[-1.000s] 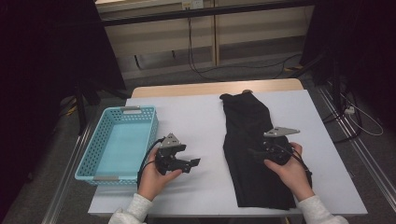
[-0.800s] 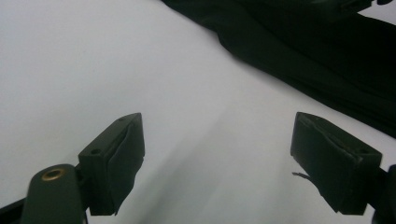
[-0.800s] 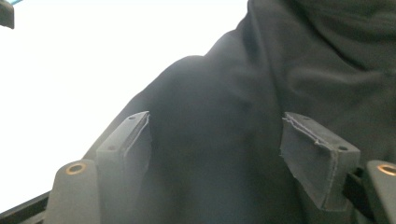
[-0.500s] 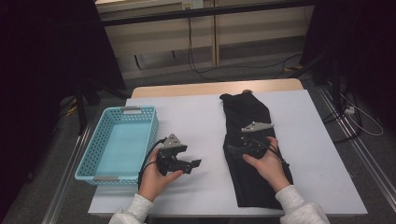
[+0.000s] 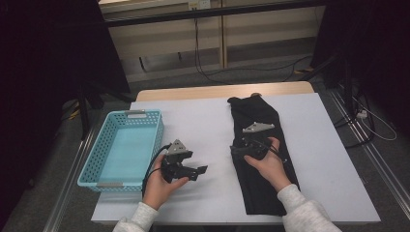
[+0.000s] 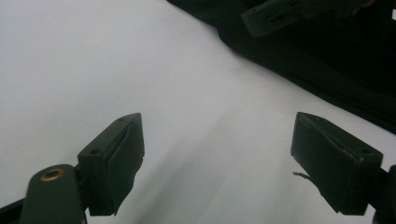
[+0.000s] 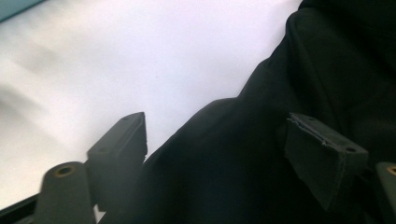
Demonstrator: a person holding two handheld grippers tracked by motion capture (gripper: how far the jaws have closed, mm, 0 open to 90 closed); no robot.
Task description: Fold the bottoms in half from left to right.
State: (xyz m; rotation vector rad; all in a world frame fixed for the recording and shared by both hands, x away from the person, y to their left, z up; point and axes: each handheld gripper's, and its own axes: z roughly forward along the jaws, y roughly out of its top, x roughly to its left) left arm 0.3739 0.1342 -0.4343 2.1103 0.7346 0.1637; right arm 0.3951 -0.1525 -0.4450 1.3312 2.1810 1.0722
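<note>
A long black garment (image 5: 258,159) lies flat on the white surface (image 5: 208,121), running from the upper middle of the high view down to the lower middle, right of centre. Its top end lies just short of the surface's far edge, where a strip of bare wood shows, and its bottom end stops close to the near edge. Right of the garment a wide white band stays free out to the surface's right edge. Left of it, a broad bare stretch runs across to the basket.

The right tool (image 5: 237,149) sits over the garment's left border in the middle of the high view, pointing toward the frame's left. Its jaws have just been opening and stand apart. In the right gripper view (image 7: 224,154) the black cloth's edge (image 7: 261,140) runs between the two pads without either pressing on it, and white surface fills the upper left.

The left tool (image 5: 202,170) rests at lower centre-left of the high view, pointing right, well apart from the garment. Its jaws are wide apart with nothing between them; in the left gripper view (image 6: 217,154) only bare white surface lies between the pads, with the garment (image 6: 327,79) and the other tool's jaw across the upper right.

A light blue perforated basket (image 5: 99,162) stands at the left of the high view, hard along the surface's left edge. Its inside is bare.
</note>
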